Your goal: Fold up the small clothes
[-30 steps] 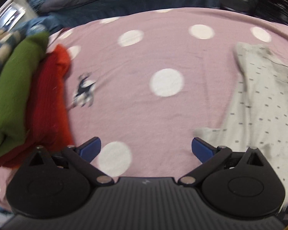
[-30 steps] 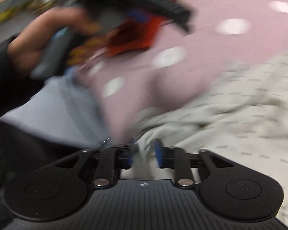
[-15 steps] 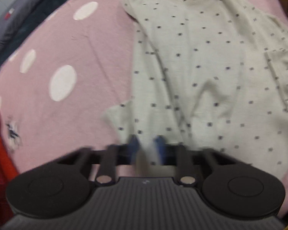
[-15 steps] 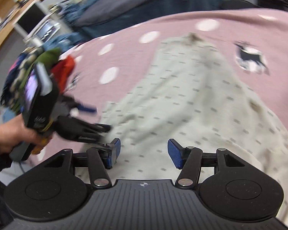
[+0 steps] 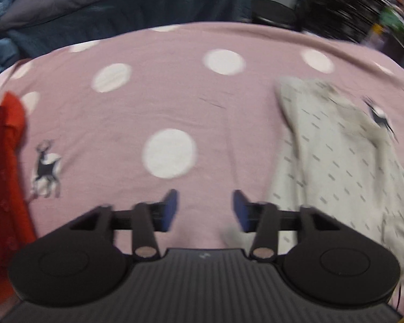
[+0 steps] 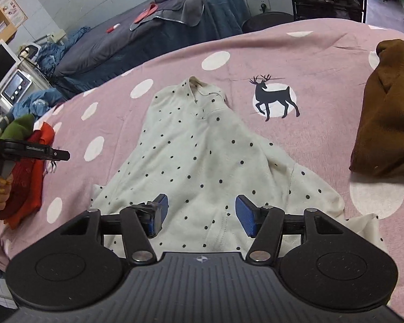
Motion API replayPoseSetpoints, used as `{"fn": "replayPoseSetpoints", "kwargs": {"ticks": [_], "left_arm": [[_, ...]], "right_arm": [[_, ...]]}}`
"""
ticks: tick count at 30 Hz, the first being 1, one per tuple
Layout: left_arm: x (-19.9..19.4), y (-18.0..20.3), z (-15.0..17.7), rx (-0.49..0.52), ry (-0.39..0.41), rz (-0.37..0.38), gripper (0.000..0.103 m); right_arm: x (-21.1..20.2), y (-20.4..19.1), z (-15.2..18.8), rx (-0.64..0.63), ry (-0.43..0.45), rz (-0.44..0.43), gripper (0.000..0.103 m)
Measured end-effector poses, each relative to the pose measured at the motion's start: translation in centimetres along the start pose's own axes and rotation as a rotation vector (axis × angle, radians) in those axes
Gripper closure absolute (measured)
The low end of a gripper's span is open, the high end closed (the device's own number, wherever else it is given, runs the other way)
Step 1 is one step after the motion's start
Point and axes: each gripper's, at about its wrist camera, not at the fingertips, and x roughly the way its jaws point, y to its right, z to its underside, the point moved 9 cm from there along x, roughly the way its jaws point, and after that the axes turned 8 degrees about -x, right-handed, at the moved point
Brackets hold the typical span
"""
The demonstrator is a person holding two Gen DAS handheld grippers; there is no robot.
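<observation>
A small cream shirt with dark dots (image 6: 202, 156) lies spread on the pink polka-dot sheet (image 6: 323, 62), collar at the far end. My right gripper (image 6: 200, 216) is open and empty above the shirt's near hem. My left gripper (image 5: 204, 211) is open and empty over bare sheet (image 5: 175, 99), with the shirt (image 5: 336, 161) to its right. The left gripper also shows at the left edge of the right wrist view (image 6: 48, 154), held in a hand.
A stack of folded red and green clothes (image 6: 27, 167) lies at the left; its red piece shows in the left wrist view (image 5: 5, 167). A brown garment (image 6: 387, 121) lies at the right. A dark bed with clothes (image 6: 148, 35) stands behind.
The left gripper was shut on the shirt's hem half a second ago; now it is open and has swung left off the shirt. The right gripper has opened wider and steadied over the shirt.
</observation>
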Motion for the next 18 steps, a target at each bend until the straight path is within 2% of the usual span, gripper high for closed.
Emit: {"fn": "replayPoseSetpoints", "kwargs": {"ticks": [3, 6, 7, 8, 10, 13, 15, 16, 18], "left_arm": [[0.6, 4.7, 3.3, 0.145, -0.041, 0.031, 0.048], [2.5, 7.6, 6.1, 0.227, -0.097, 0.033, 0.051], [3.2, 8.0, 6.9, 0.253, -0.116, 0.021, 0.058], [3.9, 8.2, 7.5, 0.273, -0.134, -0.002, 0.073], [5.1, 7.8, 8.2, 0.287, -0.158, -0.041, 0.094], [4.3, 6.9, 7.3, 0.178, -0.152, 0.043, 0.1], [2.8, 5.4, 5.3, 0.127, -0.083, 0.037, 0.1], [2.0, 4.0, 4.0, 0.067, -0.038, 0.03, 0.1], [0.5, 0.2, 1.5, -0.055, 0.042, -0.035, 0.1]], "right_arm": [[0.4, -0.8, 0.5, -0.009, -0.017, -0.011, 0.009], [0.8, -1.4, 1.0, -0.011, -0.035, -0.026, 0.005], [0.9, -1.5, 1.2, -0.014, -0.044, -0.025, 0.005], [1.0, -1.6, 1.3, -0.016, -0.051, -0.023, 0.005], [0.9, -1.7, 1.4, -0.016, -0.051, -0.021, 0.005], [0.5, -1.3, 1.3, -0.013, -0.041, -0.009, 0.005], [0.4, -0.6, 1.3, -0.004, -0.041, 0.013, 0.005], [0.3, -0.2, 1.3, 0.005, -0.037, 0.026, 0.005], [0.0, 0.7, 1.2, 0.028, -0.027, 0.049, 0.005]]}}
